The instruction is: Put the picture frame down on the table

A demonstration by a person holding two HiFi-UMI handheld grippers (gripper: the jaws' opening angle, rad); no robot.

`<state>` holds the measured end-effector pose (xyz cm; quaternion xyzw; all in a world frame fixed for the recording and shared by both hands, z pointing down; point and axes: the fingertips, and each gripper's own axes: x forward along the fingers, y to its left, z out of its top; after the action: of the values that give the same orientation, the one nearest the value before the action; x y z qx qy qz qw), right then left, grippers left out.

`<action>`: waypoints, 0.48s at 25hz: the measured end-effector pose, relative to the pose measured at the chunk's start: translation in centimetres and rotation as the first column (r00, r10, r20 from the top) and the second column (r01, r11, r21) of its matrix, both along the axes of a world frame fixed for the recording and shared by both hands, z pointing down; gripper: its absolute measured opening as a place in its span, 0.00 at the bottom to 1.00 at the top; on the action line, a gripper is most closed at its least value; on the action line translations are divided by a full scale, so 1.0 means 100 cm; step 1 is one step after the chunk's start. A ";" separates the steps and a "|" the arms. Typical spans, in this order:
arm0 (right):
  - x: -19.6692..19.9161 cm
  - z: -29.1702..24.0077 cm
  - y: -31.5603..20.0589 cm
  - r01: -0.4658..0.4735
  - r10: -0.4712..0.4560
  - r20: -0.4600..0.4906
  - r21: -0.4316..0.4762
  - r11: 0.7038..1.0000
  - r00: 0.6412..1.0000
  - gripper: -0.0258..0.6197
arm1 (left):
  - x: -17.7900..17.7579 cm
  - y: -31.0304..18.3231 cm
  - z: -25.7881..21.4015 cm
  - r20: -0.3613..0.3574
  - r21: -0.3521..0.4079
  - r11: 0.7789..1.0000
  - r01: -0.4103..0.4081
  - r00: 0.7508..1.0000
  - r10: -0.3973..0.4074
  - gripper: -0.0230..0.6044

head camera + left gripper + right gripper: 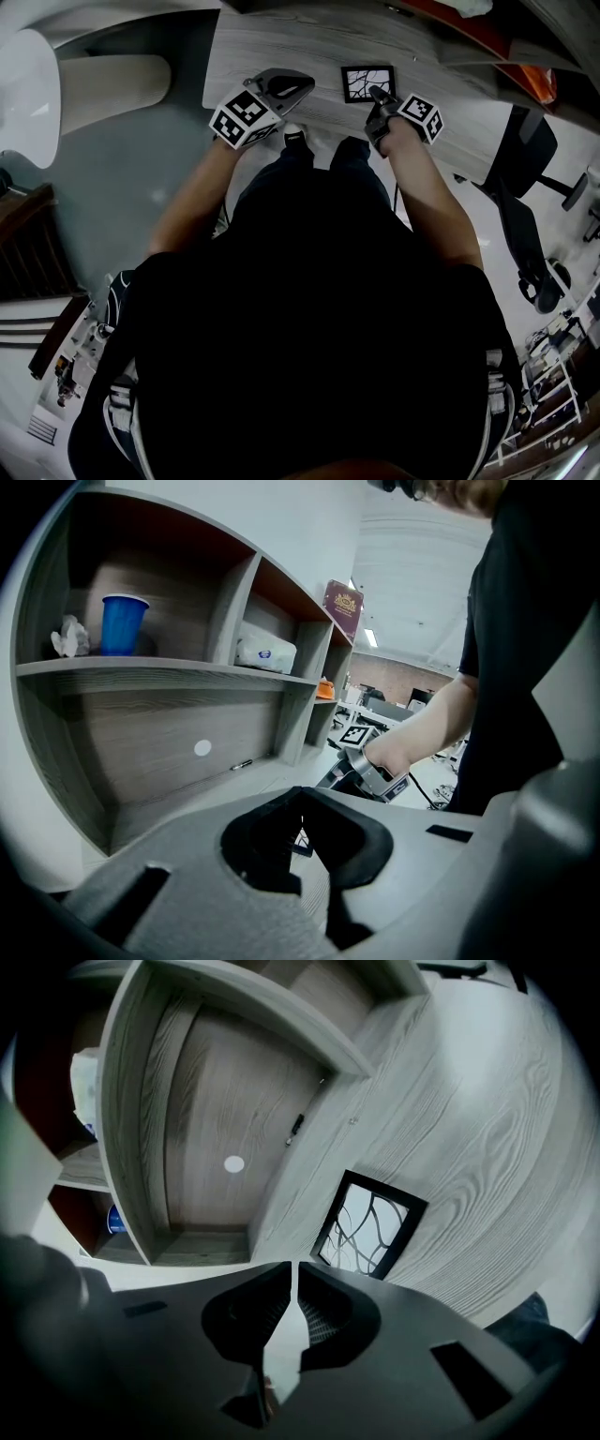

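Note:
The picture frame (367, 82), black-edged with a white sheet of dark branching lines, lies flat on the pale wood-grain table (281, 42). In the right gripper view the picture frame (368, 1225) lies just beyond the jaws, apart from them. My right gripper (378, 94) hovers at the frame's near edge; its jaws (297, 1274) are shut with nothing between them. My left gripper (291, 89) is held to the left of the frame, over the table's front edge, its jaws (301, 803) closed and empty.
A wooden shelf unit (169, 672) stands at the back of the table, holding a blue cup (124, 622), a tissue pack (265, 653) and a dark red book (343, 608). A pen (296, 1126) lies under the shelf. An office chair (525, 187) stands at the right.

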<state>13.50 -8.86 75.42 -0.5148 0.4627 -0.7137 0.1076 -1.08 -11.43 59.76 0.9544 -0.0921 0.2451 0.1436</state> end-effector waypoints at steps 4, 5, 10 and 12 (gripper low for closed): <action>-0.004 -0.017 -0.006 0.048 -0.045 -0.045 0.054 0.997 0.998 0.07 | -0.002 -0.002 -0.004 0.002 0.010 1.000 -0.001 1.000 0.001 0.06; -0.006 -0.022 -0.008 0.057 -0.054 -0.051 0.067 0.996 0.997 0.06 | -0.004 -0.004 -0.005 0.005 0.011 1.000 0.002 1.000 -0.002 0.06; -0.014 -0.053 -0.016 0.102 -0.093 -0.072 0.146 0.984 0.993 0.05 | -0.008 -0.008 -0.011 -0.004 0.019 1.000 0.017 1.000 -0.017 0.06; -0.016 -0.067 -0.020 0.123 -0.109 -0.086 0.180 0.976 0.990 0.05 | -0.007 -0.007 -0.012 -0.003 0.022 1.000 0.012 1.000 -0.012 0.06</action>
<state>11.92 -10.85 68.76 -0.5014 0.5600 -0.6526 0.0956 -1.81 -12.14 58.59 0.9556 -0.1006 0.2421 0.1347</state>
